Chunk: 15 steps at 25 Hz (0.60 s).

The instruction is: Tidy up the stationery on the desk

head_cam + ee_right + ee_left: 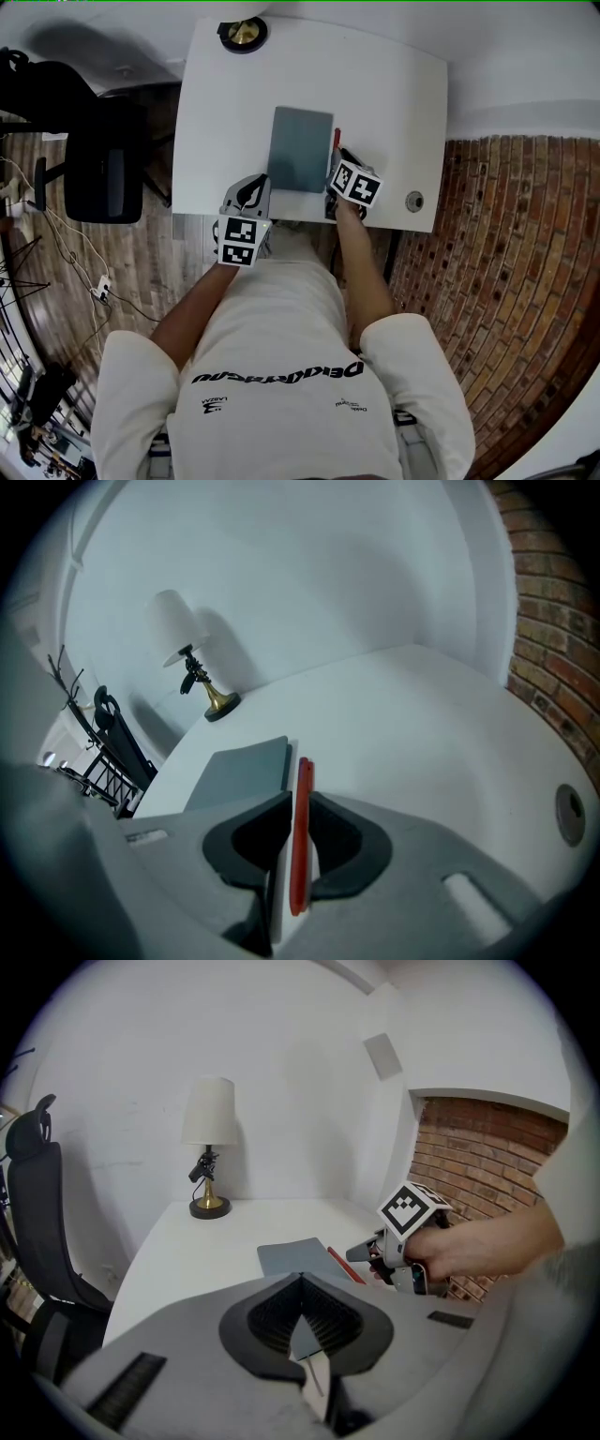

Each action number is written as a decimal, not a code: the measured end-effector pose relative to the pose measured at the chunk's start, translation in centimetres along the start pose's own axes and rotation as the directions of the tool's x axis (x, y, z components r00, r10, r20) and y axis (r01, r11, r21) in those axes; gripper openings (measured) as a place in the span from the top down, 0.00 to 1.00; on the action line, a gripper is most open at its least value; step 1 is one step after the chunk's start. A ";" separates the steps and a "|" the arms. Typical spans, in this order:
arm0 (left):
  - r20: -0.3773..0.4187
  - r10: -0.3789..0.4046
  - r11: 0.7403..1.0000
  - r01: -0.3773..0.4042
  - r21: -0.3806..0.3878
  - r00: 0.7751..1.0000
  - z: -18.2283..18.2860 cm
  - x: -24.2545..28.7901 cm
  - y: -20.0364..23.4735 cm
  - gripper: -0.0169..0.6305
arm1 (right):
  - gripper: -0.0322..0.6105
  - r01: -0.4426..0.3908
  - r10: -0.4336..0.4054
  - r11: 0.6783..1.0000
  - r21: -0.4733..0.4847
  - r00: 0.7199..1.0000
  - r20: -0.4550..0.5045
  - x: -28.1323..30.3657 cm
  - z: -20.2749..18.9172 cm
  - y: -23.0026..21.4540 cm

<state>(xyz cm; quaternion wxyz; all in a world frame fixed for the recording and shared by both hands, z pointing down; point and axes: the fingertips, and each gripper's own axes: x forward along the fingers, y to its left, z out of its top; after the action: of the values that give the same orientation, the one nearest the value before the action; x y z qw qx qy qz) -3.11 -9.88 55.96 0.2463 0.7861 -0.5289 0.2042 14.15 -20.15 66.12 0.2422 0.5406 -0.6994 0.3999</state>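
Observation:
A grey notebook [300,148] lies in the middle of the white desk [394,103]. A red pen [337,139] lies along the notebook's right edge. My right gripper [339,161] is over the pen's near end. In the right gripper view the red pen [300,836] runs between the pads of the right gripper [298,794], which are shut on it, with the notebook [239,772] just to the left. My left gripper [258,185] sits at the desk's front edge by the notebook's near left corner. In its own view the left gripper [300,1281] is shut with nothing in it.
A table lamp [244,33] with a brass base stands at the desk's far left corner. A round cable hole [413,201] sits near the front right corner. A black office chair [103,159] stands left of the desk. Brick surface [506,234] borders the desk's right side.

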 end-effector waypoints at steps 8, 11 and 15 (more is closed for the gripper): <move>0.053 -0.018 1.000 0.019 -0.009 0.998 2.2 -1.5 -0.3 0.98 | 0.87 -0.082 0.079 0.996 0.017 0.986 0.150 -5.5 3.3 1.8; 0.083 -0.032 0.999 0.034 -0.020 0.996 3.6 -2.5 -0.7 0.98 | 0.88 -0.099 0.098 0.995 -0.004 0.974 0.205 -8.3 4.3 3.0; 0.119 -0.034 0.999 0.036 -0.007 0.992 5.2 -3.6 -0.5 0.98 | 0.89 -0.117 0.125 0.992 -0.045 0.954 0.272 -11.7 5.4 5.4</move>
<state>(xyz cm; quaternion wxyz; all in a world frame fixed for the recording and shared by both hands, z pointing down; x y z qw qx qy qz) -3.66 -10.23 49.58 0.2216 0.8048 -0.5297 0.1501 13.06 -17.53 52.44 0.1255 0.5434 -0.7637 0.3251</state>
